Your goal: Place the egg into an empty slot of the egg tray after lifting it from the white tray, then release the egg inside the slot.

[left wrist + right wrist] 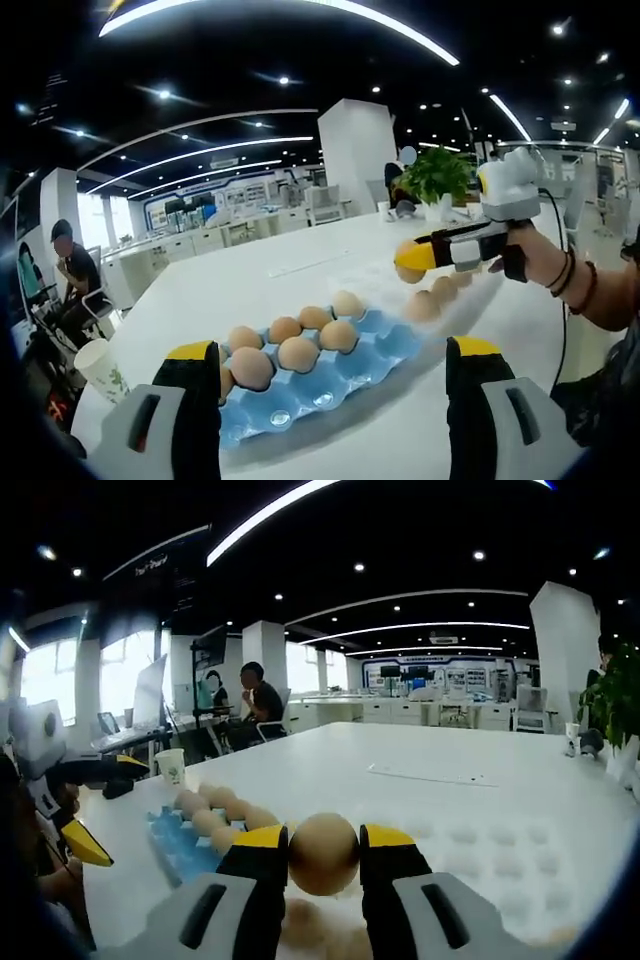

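My right gripper [323,852] is shut on a brown egg [323,853], held above the white tray [480,845], where more eggs [310,925] lie just under the jaws. Left of it lies the blue egg tray [170,850], with several eggs [215,805] in its far rows. In the left gripper view the blue egg tray [345,385] lies close in front, its near slots bare and eggs [298,352] behind. My left gripper [333,348] stands open over its near edge. A hand holds the right gripper [412,262] over the white tray's eggs [435,298].
A paper cup [100,368] stands left of the blue tray near the table's edge. A potted plant [435,175] sits at the far end of the white table [250,280]. A seated person [70,270] is beyond the table. The left gripper [112,810] shows at the left.
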`<control>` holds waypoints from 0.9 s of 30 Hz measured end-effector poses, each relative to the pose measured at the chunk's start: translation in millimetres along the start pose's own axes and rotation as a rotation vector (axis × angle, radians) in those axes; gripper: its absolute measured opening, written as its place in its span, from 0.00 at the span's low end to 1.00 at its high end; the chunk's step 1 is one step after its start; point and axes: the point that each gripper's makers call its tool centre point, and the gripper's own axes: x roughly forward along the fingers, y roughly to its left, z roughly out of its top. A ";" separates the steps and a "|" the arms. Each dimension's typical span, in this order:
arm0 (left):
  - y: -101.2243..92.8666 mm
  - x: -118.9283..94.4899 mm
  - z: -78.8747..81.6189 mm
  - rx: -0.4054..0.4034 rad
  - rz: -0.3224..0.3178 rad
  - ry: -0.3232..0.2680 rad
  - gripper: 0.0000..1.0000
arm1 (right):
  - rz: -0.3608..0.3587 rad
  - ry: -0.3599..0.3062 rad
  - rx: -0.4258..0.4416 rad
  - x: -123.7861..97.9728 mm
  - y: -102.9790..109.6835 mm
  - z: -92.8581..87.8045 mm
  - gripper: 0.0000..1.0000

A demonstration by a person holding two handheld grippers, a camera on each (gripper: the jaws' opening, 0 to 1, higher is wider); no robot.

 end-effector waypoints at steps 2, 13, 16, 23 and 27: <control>-1.1 0.2 -0.8 0.004 -0.001 0.006 0.96 | 0.015 0.001 -0.008 3.5 5.1 0.1 0.29; -2.9 -2.8 0.5 0.002 0.001 0.006 0.96 | 0.070 0.018 -0.006 22.4 32.1 -4.4 0.29; -2.6 -4.4 0.0 -0.002 0.002 0.006 0.96 | 0.080 0.042 -0.016 30.5 40.7 -7.7 0.29; -2.9 -5.3 -0.3 -0.001 0.001 0.008 0.95 | 0.066 0.098 -0.055 40.0 47.6 -14.6 0.29; -3.0 -5.8 0.1 -0.002 0.000 0.007 0.95 | 0.056 0.141 -0.059 44.0 47.6 -21.2 0.29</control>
